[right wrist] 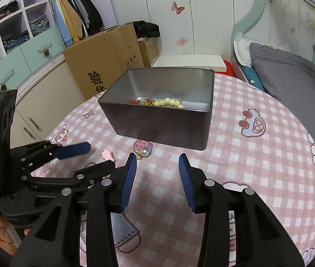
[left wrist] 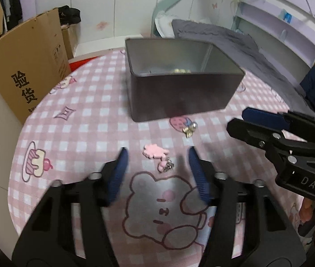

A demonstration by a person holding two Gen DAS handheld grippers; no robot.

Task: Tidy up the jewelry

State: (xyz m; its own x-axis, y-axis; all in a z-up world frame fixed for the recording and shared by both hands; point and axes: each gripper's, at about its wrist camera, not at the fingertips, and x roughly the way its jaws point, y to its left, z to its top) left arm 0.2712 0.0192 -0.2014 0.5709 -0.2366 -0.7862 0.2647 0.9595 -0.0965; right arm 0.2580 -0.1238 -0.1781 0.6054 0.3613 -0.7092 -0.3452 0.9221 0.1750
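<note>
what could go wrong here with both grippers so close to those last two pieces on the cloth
1. The left gripper and right gripper are both open and converging near the pearl earring and pink charm; they could collide.
2. Both pieces are small and lie flat on the checked tablecloth, so the fingers may pinch cloth or flick a piece away.
3. The tin box sits just behind; a bump could shift it.
</note>
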